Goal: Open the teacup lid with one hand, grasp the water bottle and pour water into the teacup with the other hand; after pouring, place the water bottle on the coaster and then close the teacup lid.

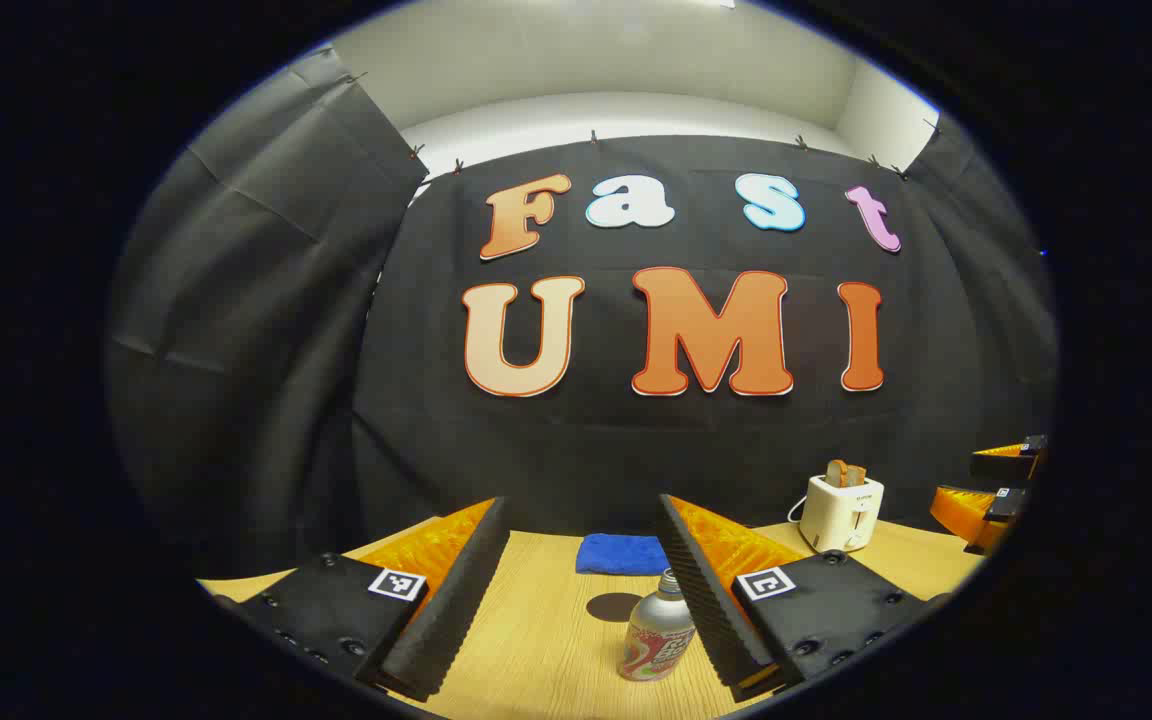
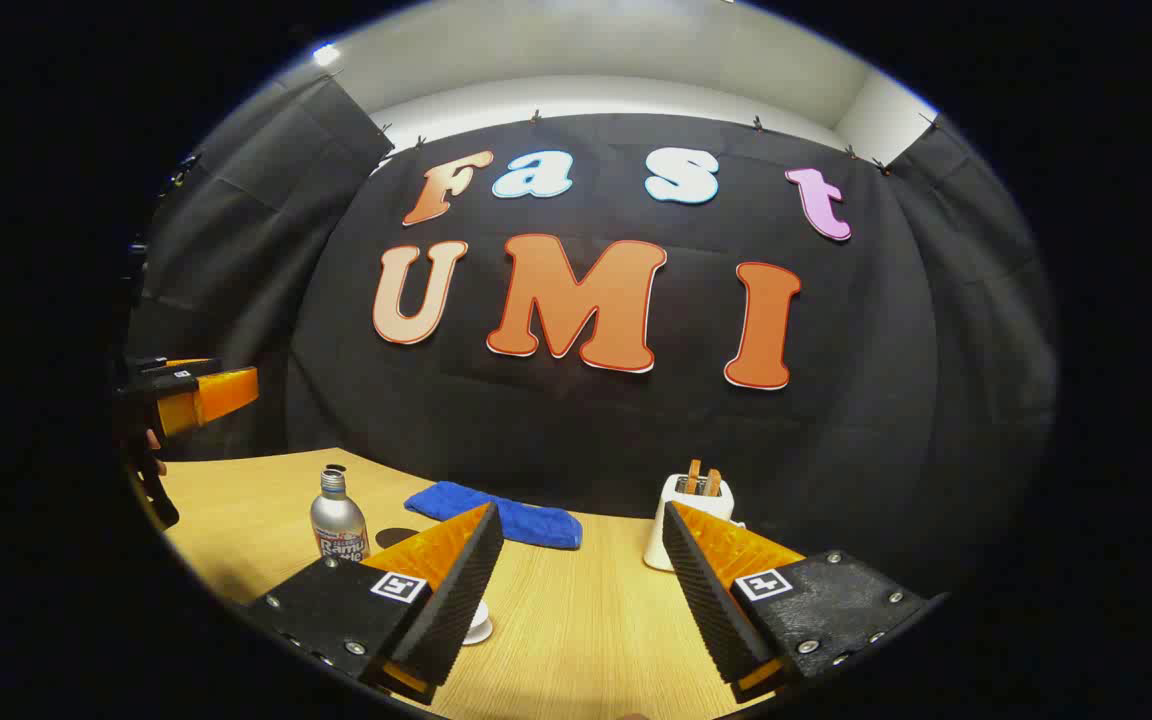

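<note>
Bottle (image 1: 658,636) upright on the worktop (image 1: 546,640), both my grippers spread wide and holding nothing.

In the left gripper view the bottle stands between my left gripper's (image 1: 584,590) fingers, close against the inner face of the right-hand finger (image 1: 711,590); I cannot tell whether they touch. Its neck is open at the top, and a small dark round patch (image 1: 614,606) lies on the wood just behind it. A blue cloth (image 1: 623,553) lies farther back by the wall, and a white toaster (image 1: 841,510) with bread in it stands off to the right, with my other gripper at the far right edge. In the right gripper view my right gripper (image 2: 584,590) hangs over bare wood, the bottle (image 2: 338,520) standing to its left, and a small white round thing (image 2: 478,625) peeks out beside its left finger; I cannot tell what it is.
</note>
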### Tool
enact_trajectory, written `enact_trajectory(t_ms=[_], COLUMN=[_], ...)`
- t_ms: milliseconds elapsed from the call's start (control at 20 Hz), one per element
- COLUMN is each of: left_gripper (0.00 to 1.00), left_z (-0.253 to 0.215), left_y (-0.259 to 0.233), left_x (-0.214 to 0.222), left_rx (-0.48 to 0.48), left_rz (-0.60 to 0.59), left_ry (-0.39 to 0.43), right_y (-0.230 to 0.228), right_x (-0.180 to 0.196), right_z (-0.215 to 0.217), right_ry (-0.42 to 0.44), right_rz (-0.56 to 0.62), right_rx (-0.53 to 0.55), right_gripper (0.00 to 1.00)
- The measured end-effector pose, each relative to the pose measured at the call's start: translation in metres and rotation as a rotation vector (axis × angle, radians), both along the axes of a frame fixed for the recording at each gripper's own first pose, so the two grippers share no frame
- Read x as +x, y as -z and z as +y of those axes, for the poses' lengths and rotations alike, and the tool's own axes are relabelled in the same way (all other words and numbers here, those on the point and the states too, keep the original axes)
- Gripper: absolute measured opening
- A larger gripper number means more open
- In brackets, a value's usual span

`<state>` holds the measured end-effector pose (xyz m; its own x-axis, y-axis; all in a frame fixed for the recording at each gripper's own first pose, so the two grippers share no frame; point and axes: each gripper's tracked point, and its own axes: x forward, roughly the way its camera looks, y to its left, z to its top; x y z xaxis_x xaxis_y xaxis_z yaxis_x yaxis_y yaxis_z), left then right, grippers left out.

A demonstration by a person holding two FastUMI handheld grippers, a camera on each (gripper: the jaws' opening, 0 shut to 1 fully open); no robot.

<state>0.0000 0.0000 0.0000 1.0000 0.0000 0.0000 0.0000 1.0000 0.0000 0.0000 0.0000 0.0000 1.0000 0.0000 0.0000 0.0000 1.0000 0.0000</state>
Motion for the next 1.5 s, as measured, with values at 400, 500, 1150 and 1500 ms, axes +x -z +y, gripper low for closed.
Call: enact_trajectory(t_ms=[400, 500, 1150, 1500], left_gripper=[0.94, 1.0, 0.98, 0.98], left_z=[0.0, 0.003, 0.0, -0.016], left_y=[0.009, 0.01, 0.025, 0.032], left_x=[0.009, 0.01, 0.018, 0.016], left_rx=[0.005, 0.005, 0.011, 0.053], left_rz=[0.022, 0.021, 0.048, 0.051], left_ry=[-0.007, -0.011, 0.001, 0.057], right_y=[0.007, 0.008, 0.033, 0.073], right_x=[0.011, 0.014, 0.029, 0.046], right_z=[0.02, 0.024, 0.037, 0.068], right_ry=[-0.061, -0.07, -0.101, -0.17], right_rz=[0.03, 0.029, 0.082, 0.164], right_rx=[0.007, 0.009, 0.042, 0.036], right_gripper=[0.96, 0.96, 0.96, 0.9])
